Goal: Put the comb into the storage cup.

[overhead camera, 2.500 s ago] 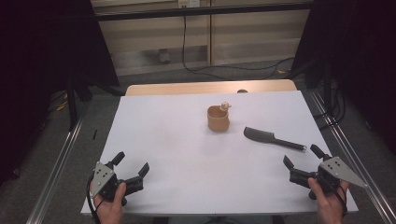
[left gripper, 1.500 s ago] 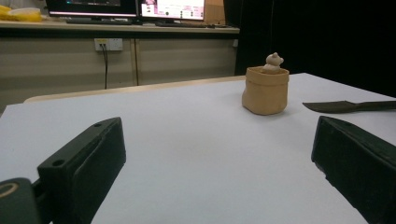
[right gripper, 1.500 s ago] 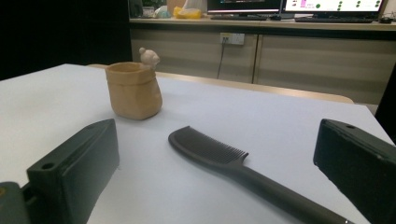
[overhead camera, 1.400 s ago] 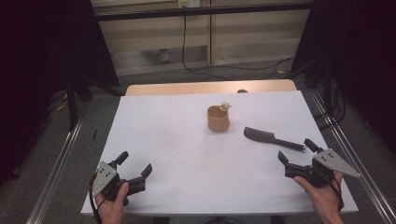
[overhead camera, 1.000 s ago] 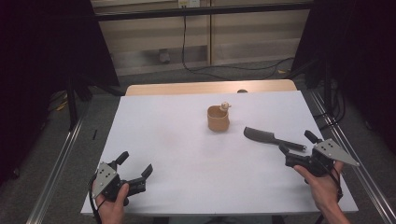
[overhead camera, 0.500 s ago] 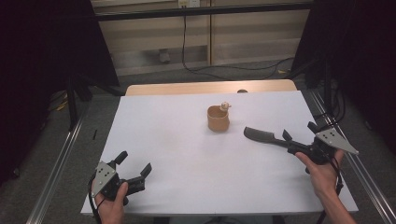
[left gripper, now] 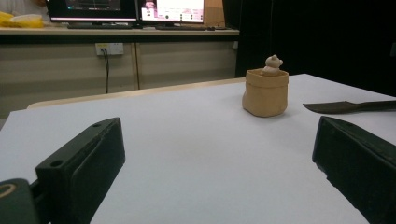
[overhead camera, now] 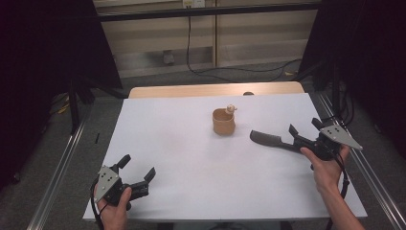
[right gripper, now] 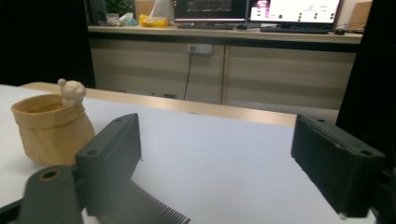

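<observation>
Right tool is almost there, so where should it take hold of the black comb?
Grip the comb by its narrow handle end, coming from the table's right edge where the right tool already is. It lies flat, handle pointing that way, toothed end toward the tan cup. The jaws have just been closing and stand apart.

The right tongs (overhead camera: pixel 302 133) have moved up to the black comb (overhead camera: pixel 268 139), jaws closing slightly.

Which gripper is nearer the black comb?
Right. The right gripper is at the black comb, jaws open over its handle end; the left gripper sits far across the table's near corner.
</observation>
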Action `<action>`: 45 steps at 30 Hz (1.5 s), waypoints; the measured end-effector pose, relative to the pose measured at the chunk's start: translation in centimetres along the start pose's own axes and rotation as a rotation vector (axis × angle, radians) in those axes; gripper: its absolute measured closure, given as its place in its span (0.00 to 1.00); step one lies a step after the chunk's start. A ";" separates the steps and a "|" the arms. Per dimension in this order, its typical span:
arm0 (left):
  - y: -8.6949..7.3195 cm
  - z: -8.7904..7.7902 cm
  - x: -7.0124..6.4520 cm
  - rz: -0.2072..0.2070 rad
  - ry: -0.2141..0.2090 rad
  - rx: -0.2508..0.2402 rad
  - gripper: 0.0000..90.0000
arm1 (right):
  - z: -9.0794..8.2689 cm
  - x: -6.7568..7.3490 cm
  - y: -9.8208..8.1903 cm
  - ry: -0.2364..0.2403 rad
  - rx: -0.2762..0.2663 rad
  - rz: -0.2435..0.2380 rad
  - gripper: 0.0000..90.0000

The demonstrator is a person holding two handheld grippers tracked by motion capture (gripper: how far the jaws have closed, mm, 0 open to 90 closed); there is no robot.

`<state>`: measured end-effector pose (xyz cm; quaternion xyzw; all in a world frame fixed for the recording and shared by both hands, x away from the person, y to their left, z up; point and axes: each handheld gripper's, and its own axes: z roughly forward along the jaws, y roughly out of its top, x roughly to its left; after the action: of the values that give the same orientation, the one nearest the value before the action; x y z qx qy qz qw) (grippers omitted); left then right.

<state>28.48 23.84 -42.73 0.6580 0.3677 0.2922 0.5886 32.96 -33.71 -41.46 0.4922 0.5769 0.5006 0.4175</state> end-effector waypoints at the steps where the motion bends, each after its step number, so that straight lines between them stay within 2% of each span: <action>1: 0.0 0.1 0.0 0.001 -0.001 0.005 0.03 | -0.2 -0.2 0.0 -0.010 0.002 -0.016 0.20; 2: 0.0 0.1 0.0 0.001 -0.001 0.005 0.03 | -0.2 -0.3 0.1 -0.012 0.005 -0.024 0.24; 5: -0.1 0.2 -0.1 0.004 -0.006 0.009 0.03 | -0.3 -0.7 0.1 0.009 0.011 -0.010 0.32; 8: -0.1 0.2 -0.1 0.002 -0.004 0.011 0.03 | -0.3 -0.8 0.1 0.002 0.017 -0.026 0.40; 10: -0.1 0.2 0.0 -0.006 -0.007 0.003 0.03 | -0.3 -0.8 0.2 0.029 0.021 -0.021 0.51; 12: 0.0 0.1 -0.1 -0.003 -0.007 -0.007 0.03 | -0.3 -0.8 0.3 0.042 0.027 -0.023 0.57; 13: 0.0 0.1 -0.1 -0.003 -0.007 -0.007 0.03 | -0.3 -0.8 0.3 0.042 0.027 -0.023 0.57; 15: 0.0 0.1 -0.1 0.003 -0.013 -0.011 0.03 | -0.4 -1.0 0.4 0.034 0.037 -0.013 0.64; 20: -0.1 0.3 0.0 -0.020 -0.006 -0.002 0.03 | -0.4 -1.4 0.5 0.058 0.042 0.002 0.78; 22: -0.1 0.3 0.1 -0.008 -0.004 0.007 0.03 | -0.5 -1.4 0.5 0.067 0.060 0.007 0.80; 24: -0.2 0.6 0.1 -0.034 -0.018 0.027 0.03 | -0.4 -1.6 0.5 0.090 0.078 0.018 0.89; 25: -0.2 0.6 0.1 -0.034 -0.018 0.027 0.03 | -0.4 -1.6 0.5 0.090 0.078 0.018 0.89; 26: -0.3 0.7 0.1 -0.037 -0.020 0.035 0.03 | -0.4 -1.6 0.6 0.107 0.091 0.017 0.94; 29: -0.3 0.8 0.1 -0.032 -0.023 0.032 0.03 | -0.4 -1.7 0.8 0.125 0.106 0.029 1.00; 34: -0.2 0.7 0.0 -0.015 -0.019 0.022 0.03 | -0.2 -1.6 1.2 0.158 0.144 0.033 1.00; 36: -0.2 0.7 0.0 -0.015 -0.023 0.020 0.03 | -0.1 -1.6 1.4 0.163 0.158 0.043 1.00; 37: -0.2 0.7 -0.1 -0.012 -0.027 0.017 0.03 | 0.1 -1.8 1.7 0.182 0.175 0.061 1.00; 38: 0.0 0.6 -0.1 -0.006 -0.018 0.002 0.03 | 0.2 -1.9 1.9 0.185 0.184 0.061 1.00; 41: 0.0 0.6 -0.1 -0.009 -0.011 -0.005 0.03 | 0.8 -2.2 2.3 0.187 0.228 0.052 1.00; 43: 0.0 0.6 -0.1 -0.011 -0.012 -0.007 0.03 | 0.9 -2.3 2.4 0.184 0.237 0.060 1.00; 44: 0.0 0.6 -0.1 -0.010 -0.011 -0.008 0.03 | 1.1 -2.4 2.3 0.185 0.244 0.069 1.00; 45: 0.0 0.6 -0.1 -0.009 -0.006 -0.003 0.03 | 1.5 -2.7 1.8 0.194 0.270 0.109 1.00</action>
<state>28.89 23.44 -42.85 0.6565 0.3684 0.2878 0.5920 35.10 -36.06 -39.93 0.5240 0.6489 0.4855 0.2622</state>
